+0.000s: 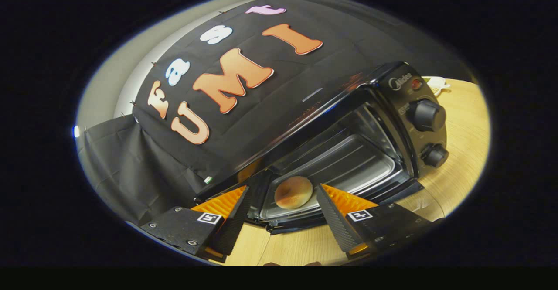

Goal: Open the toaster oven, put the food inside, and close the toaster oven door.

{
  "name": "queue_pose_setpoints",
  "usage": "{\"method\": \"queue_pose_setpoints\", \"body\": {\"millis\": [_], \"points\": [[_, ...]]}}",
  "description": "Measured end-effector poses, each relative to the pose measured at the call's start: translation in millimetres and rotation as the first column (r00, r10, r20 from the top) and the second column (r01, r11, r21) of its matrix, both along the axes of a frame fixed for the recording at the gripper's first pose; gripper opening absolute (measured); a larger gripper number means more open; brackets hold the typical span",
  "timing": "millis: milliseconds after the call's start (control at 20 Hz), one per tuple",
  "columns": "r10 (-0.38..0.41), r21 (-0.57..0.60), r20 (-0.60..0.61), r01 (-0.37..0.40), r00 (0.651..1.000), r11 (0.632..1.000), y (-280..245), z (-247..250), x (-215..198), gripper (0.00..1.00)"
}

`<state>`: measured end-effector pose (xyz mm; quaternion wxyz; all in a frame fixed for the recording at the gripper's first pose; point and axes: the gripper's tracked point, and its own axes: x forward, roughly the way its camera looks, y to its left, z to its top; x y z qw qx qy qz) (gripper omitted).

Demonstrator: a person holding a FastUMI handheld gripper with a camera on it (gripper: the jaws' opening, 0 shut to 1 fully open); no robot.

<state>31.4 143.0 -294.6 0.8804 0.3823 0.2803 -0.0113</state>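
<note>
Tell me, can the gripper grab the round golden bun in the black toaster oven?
Probably yes. The round golden bun lies on the oven's metal tray just ahead of the open gripper, nothing between them.

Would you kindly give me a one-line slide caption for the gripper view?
Open claw facing the toaster oven, a bun lying on the tray inside.

The claw (282, 194) gapes apart before a bun (293, 192) inside the open toaster oven (392, 120).
</note>
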Motion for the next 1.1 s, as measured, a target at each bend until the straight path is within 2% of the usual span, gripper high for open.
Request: {"method": "queue_pose_setpoints", "body": {"millis": [400, 550, 750, 900, 1100], "points": [[0.108, -0.031, -0.022, -0.109, 0.994, 0.994, 3.5, 34.4, -73.7, 0.92], [0.158, -0.053, -0.066, -0.161, 0.985, 0.985, 4.2, 30.0, -107.5, 0.92], [0.252, -0.102, -0.14, -0.267, 0.958, 0.958, 10.5, 19.2, -151.1, 0.92], [0.318, -0.136, -0.24, -0.356, 0.917, 0.925, 11.7, -3.9, -184.8, 0.92], [0.325, -0.208, -0.322, -0.402, 0.889, 0.892, -4.9, -24.1, -206.1, 0.91]]}}
